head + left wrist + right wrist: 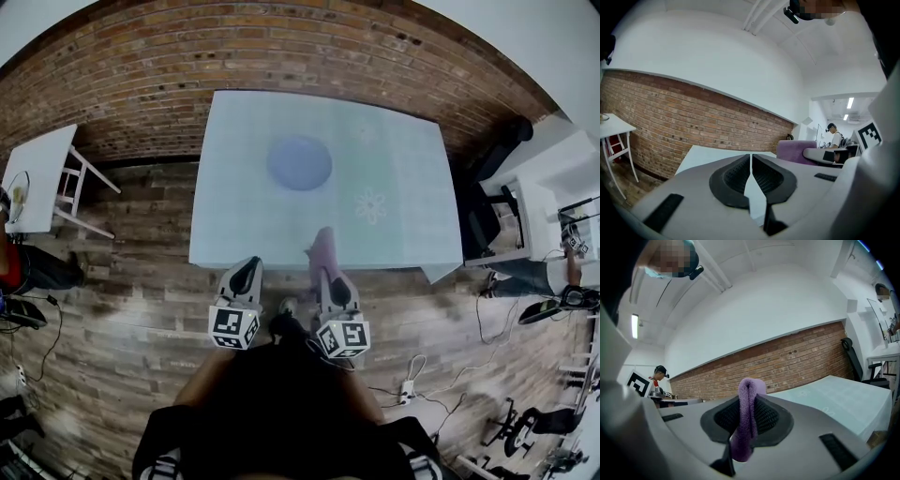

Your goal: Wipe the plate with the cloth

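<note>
Right fingers (768,417) clamping cloth (748,413), plate (299,162) well ahead

The left gripper (246,270) and right gripper (330,279) have pale grey shells, black ribbed pads (733,176) and a cube (234,327) of black-and-white square markers. The person's top (281,403) is black.
</note>
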`<state>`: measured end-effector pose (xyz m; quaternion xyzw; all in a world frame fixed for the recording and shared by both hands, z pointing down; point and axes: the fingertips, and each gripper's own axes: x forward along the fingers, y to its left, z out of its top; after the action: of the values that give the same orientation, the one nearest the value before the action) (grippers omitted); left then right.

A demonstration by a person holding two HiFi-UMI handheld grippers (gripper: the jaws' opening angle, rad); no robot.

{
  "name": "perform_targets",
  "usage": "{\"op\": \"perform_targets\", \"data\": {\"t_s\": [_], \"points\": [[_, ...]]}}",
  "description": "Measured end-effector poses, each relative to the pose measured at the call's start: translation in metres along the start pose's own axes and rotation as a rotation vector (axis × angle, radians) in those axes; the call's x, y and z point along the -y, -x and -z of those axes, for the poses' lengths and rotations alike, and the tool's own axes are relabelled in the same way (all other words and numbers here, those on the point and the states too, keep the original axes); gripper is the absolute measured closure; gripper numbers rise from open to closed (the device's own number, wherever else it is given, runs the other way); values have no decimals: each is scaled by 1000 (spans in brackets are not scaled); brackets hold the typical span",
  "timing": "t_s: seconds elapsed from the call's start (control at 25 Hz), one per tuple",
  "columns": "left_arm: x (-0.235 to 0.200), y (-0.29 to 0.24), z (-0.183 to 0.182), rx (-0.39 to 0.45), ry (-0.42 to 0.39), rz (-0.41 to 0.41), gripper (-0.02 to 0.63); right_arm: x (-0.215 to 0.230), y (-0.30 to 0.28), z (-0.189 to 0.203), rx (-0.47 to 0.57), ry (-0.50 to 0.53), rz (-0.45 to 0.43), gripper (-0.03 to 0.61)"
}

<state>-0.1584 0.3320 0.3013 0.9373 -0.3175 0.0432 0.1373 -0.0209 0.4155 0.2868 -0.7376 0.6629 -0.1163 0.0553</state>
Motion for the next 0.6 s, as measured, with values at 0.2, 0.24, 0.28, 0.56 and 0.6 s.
{"op": "perform_targets", "data": {"t_s": [0.2,0.24,0.28,0.56,0.6], "points": [[9,-49,-6,-13,6,-34,571,43,-33,-16,-9,1,-33,508],[12,-58,-7,-16,8,-43,571,52,-39,-18,-11,-2,-40,508],[13,-66,-7,-18,11,-51,571,60,-44,-20,-13,-5,-47,508],[8,-102,-9,-38,16,-110,571,91,-82,-22,-40,-11,-88,508],[7,-106,-9,-44,18,-115,571,95,-86,-21,-47,-15,-89,508]]}}
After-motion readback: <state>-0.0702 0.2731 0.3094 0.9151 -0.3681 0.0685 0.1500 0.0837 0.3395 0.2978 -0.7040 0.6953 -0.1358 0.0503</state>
